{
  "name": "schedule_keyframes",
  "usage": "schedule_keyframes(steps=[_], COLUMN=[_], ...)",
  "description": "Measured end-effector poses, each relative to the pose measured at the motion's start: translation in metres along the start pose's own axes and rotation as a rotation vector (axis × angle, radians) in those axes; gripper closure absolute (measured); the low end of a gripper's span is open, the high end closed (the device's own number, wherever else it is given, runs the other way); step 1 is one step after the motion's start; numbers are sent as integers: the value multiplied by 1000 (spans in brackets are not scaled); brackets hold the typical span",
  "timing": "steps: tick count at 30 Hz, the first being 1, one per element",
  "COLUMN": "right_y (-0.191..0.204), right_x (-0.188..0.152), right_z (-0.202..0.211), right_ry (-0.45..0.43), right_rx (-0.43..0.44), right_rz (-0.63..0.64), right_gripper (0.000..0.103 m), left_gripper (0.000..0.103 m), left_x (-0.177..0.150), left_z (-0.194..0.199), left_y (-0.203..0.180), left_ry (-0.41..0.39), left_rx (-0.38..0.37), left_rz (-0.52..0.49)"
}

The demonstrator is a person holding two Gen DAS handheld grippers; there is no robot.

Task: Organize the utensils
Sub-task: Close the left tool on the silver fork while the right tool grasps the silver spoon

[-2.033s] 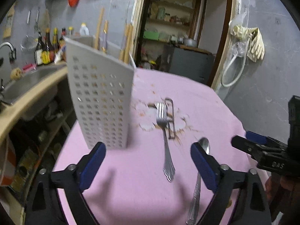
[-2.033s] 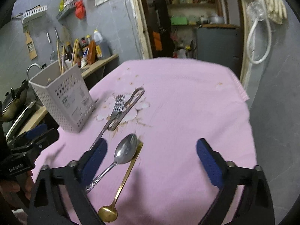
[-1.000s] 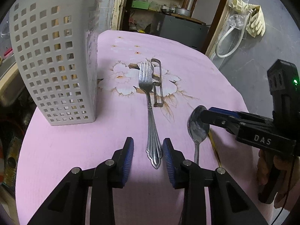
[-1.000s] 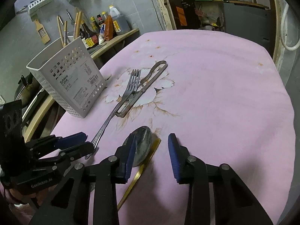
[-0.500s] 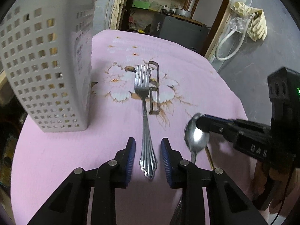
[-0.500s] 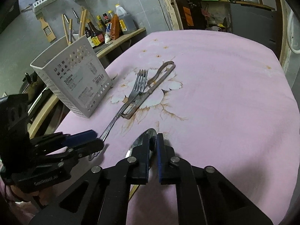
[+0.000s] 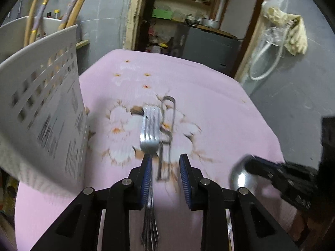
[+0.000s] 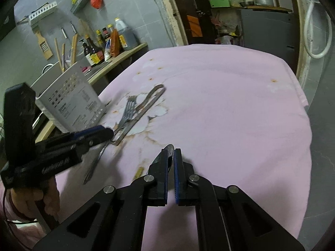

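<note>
grey wall (image 8: 146, 10), open doorway (image 7: 188, 21), counter (image 8: 125, 52) with bottles (image 8: 100, 46)

Left gripper (image 7: 165, 174): matte black linkage arms, silver pivot screws, ribbed blue pads on fingers (image 7: 146, 175). Right gripper (image 8: 170, 174): same black frame, triangular cutouts, silver screws, blue pad edges on fingers (image 8: 177, 177). Black boxy housing on left unit, white lettering along side, blurred. Bare skin on left hand (image 8: 31, 200), thin dark cable beside, pink sleeve edge below.
</note>
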State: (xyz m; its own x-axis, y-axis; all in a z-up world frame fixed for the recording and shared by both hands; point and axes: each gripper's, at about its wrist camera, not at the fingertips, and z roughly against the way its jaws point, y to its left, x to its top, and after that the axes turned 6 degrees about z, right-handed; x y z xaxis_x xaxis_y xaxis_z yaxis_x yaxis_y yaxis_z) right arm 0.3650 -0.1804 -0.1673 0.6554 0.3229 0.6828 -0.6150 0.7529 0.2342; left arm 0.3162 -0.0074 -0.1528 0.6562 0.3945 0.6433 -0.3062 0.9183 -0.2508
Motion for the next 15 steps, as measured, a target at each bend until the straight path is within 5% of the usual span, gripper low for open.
schedule_keyframes(steps=[15], right_y=[-13], right_x=[4], right_z=[-15], right_ry=[-18], right_rx=[49], right_rz=[-53], right_gripper=[99], left_gripper=[77], left_x=[51], left_z=[-54], left_y=[0], left_ry=[11], left_rx=[139], left_rz=[78])
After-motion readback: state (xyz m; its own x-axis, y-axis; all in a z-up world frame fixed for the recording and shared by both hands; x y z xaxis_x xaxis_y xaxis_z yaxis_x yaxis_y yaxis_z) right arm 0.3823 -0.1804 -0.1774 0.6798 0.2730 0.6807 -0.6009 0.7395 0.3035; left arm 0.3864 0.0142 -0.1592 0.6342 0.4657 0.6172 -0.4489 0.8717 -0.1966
